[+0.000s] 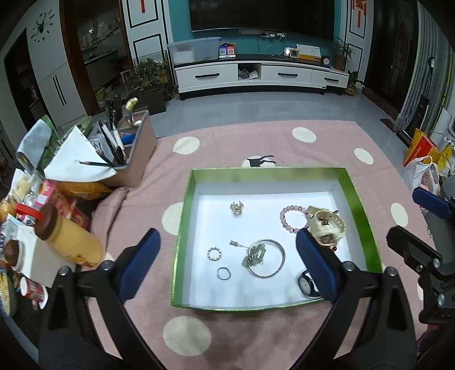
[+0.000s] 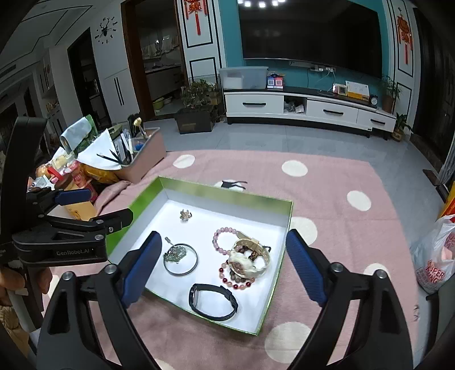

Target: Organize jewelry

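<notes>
Left wrist view: hand-held gripper (image 1: 227, 256) finger hides part of black watch (image 1: 305, 283)

We see dim indoor light, ceiling lamps (image 2: 260, 3) glaring, the box (image 1: 355, 196) floor bright white, fisheye edges bent and dark.

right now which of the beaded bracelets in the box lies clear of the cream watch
The pale pink beaded bracelet, lying open on the box floor; the dark red beaded bracelet is partly under the cream watch.
</notes>
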`<state>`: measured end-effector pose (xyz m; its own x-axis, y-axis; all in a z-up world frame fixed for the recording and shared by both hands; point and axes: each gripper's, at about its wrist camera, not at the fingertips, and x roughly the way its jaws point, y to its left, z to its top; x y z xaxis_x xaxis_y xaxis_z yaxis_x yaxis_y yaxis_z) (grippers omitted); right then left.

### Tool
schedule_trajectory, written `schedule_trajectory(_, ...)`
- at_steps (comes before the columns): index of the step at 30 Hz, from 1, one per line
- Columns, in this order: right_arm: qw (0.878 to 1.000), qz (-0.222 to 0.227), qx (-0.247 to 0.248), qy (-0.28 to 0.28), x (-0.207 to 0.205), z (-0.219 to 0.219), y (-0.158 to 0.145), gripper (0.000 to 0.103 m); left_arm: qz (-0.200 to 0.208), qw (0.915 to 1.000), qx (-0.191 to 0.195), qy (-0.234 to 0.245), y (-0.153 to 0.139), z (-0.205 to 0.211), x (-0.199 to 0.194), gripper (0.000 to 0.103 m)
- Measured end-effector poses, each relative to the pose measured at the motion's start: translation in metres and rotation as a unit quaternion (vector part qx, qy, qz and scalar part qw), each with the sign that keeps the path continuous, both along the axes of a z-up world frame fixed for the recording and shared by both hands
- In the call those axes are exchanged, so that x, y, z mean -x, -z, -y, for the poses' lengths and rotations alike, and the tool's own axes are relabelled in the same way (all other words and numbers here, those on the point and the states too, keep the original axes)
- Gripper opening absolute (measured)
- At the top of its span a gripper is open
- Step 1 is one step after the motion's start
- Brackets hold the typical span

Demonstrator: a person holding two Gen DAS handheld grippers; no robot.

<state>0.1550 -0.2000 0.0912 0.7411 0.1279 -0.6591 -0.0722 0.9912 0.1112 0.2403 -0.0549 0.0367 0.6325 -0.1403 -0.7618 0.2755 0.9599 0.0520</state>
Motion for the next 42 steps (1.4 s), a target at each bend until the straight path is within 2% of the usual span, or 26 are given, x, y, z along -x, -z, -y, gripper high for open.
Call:
schedule_trajectory(4, 1.0, -0.012, 0.008, 0.009, 0.001, 0.0, -0.017, 0.097, -0.005, 0.9996, -0.025, -0.016, -0.02, 0.0, 0.001, 0.101)
schedule_trajectory(7, 1.0, -0.02, 0.011, 0.015, 0.0, 0.001, -0.03, 0.101, -0.013, 0.9995, -0.021, -0.02, -0.037, -0.002, 0.001, 0.101)
schedule_trajectory(13, 0.999, -0.045, 0.013, 0.014, -0.005, 0.001, -0.049, 0.101, -0.02, 0.9991, -0.026, -0.028, -0.058, -0.004, 0.002, 0.101)
schedule_trajectory(18, 0.999, -0.049, 0.015, 0.017, -0.009, -0.001, -0.057, 0.101, -0.015, 0.9989, -0.032, -0.03, -0.068, -0.001, 0.003, 0.101)
schedule_trajectory(42, 0.998, -0.048, 0.021, 0.025, -0.018, -0.001, -0.062, 0.101, -0.014, 0.9985, -0.04, -0.036, -0.067, 0.0, -0.002, 0.101)
